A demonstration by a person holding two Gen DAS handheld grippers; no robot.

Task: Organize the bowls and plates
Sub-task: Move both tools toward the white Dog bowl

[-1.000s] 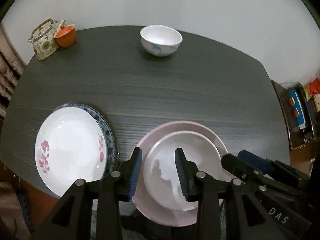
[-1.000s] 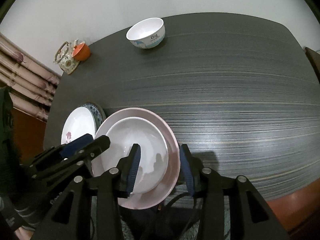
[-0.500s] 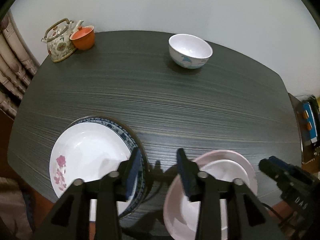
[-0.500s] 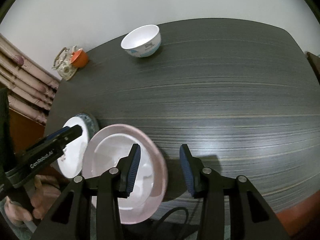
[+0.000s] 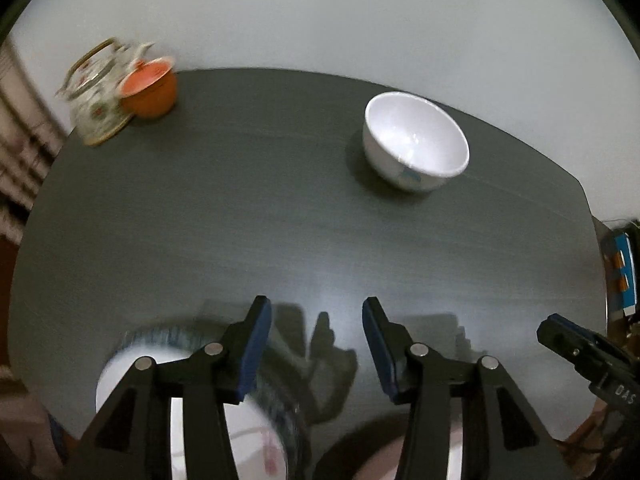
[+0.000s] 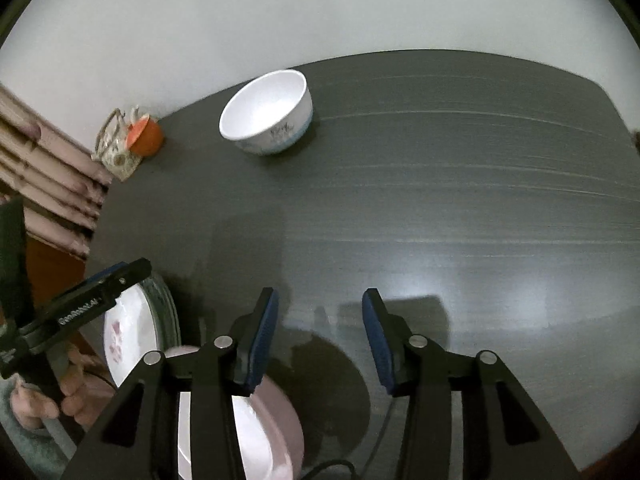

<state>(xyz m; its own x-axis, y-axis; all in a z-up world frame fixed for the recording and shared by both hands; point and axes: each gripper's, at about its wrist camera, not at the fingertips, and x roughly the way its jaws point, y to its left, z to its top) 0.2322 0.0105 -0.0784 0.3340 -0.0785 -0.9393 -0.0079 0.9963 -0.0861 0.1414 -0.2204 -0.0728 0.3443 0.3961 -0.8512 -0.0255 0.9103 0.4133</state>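
Bare dark table [image 6: 460, 200] ahead of both tools, only the white bowl [image 6: 267, 114] far across it

A: Where does the bowl [image 5: 416, 142] sit?

B: On the table [image 5: 248, 216], toward 1 o'clock in the left wrist view, near the far edge. In the right wrist view it stands at 11 o'clock.

A: And the teapot [image 5: 96, 92]?

B: At the far corner, around 10 o'clock, with the cup [image 5: 150, 88] touching its right side.

A: The plates?

B: 2 stacks at the near edge. The flowered plate [image 6: 128, 336] lies on a patterned plate [image 6: 166, 308], at 8 o'clock in the right wrist view. Just beside it, toward 6 o'clock, lies the other stack [image 6: 276, 432].
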